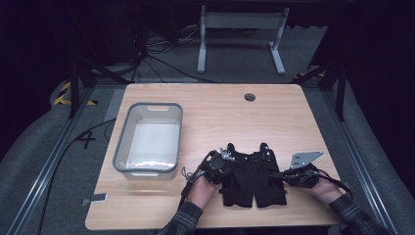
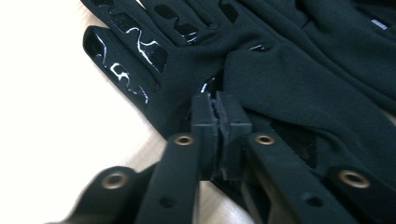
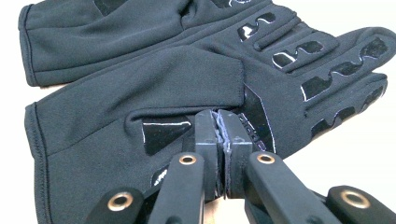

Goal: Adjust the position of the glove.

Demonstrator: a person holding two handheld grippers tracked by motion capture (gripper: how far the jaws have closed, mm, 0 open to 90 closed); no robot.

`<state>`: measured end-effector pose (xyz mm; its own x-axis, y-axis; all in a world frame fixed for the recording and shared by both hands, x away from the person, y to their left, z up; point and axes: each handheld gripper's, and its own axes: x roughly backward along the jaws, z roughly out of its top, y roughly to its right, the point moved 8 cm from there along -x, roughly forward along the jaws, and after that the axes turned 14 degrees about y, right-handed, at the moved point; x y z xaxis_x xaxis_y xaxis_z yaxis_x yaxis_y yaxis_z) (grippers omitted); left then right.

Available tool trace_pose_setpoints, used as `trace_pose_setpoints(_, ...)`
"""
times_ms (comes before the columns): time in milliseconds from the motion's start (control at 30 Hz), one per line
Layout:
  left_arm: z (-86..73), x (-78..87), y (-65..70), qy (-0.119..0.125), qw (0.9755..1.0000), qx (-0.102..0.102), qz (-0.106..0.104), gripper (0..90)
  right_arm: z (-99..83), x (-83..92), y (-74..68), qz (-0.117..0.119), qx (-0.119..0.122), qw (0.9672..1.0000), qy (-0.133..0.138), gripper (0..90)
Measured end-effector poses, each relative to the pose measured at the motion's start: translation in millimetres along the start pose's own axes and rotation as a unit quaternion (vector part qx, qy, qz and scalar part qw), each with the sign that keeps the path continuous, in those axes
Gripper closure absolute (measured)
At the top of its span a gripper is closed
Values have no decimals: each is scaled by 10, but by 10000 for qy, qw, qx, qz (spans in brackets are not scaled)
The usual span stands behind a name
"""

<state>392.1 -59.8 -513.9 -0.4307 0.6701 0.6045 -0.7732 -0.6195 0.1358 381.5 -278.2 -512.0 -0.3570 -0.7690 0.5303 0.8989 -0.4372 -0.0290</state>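
Two black gloves with glossy grip patches lie side by side, palms up, near the table's front edge. The left glove (image 1: 238,181) (image 2: 299,74) has its thumb folded over the palm, and so does the right glove (image 1: 268,178) (image 3: 140,88). My left gripper (image 1: 229,169) (image 2: 218,100) points at the left glove's outer edge, its tips resting at the base of the thumb fold. My right gripper (image 1: 277,174) (image 3: 218,116) comes in from the right, tips at the edge of the right glove's folded thumb. Both pairs of jaws stand pressed together; I see no fabric between the pads.
An empty grey-rimmed white bin (image 1: 149,105) stands on the left half of the wooden table (image 1: 220,117). A round cable hole (image 1: 250,97) is at the back. A small grey tag (image 1: 95,198) lies at the front left corner. Cables run across the floor behind.
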Motion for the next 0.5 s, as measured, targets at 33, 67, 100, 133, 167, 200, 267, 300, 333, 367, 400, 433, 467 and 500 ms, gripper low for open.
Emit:
trace_pose_setpoints(33,-11,29,-4,0,10000,15,21,828,0,5,-3,11,13,10000,3,877)
trace_pose_setpoints(67,-25,66,-5,21,10000,65,51,793,0,12,-6,5,12,10000,8,878)
trace_pose_setpoints(100,-33,90,-10,35,9999,61,85,773,-2,19,-10,10,8,10000,5,878)
trace_pose_setpoints(133,-51,138,-9,89,9998,123,113,761,-4,21,-12,11,8,10000,1,877)
trace_pose_setpoints(167,-69,164,-7,123,9997,174,143,735,-8,22,-14,18,17,10000,-13,878)
trace_pose_setpoints(200,-81,174,-4,134,9996,203,159,713,-9,21,-15,19,30,10000,-18,878)
trace_pose_setpoints(267,-97,189,-6,122,9995,198,191,669,-9,20,-14,20,30,10000,-21,878)
trace_pose_setpoints(300,-110,206,3,170,9994,229,217,669,-10,20,-14,19,28,10000,-23,878)
trace_pose_setpoints(333,-126,225,7,162,9993,245,233,648,-11,22,-15,10,38,10000,-29,878)
trace_pose_setpoints(367,-143,239,4,119,9993,260,253,624,-11,19,-16,-6,50,10000,-20,878)
trace_pose_setpoints(400,-162,250,-2,128,9991,282,288,600,-12,19,-17,-8,55,10000,-20,879)
trace_pose_setpoints(433,-176,253,-5,136,9990,338,272,576,-13,19,-17,-9,60,10000,-21,879)
trace_pose_setpoints(467,-190,251,-12,142,9987,391,291,554,-13,18,-17,-7,59,10000,-22,879)
trace_pose_setpoints(500,-201,245,-16,138,9986,428,292,539,-14,18,-16,-7,62,10000,-23,879)
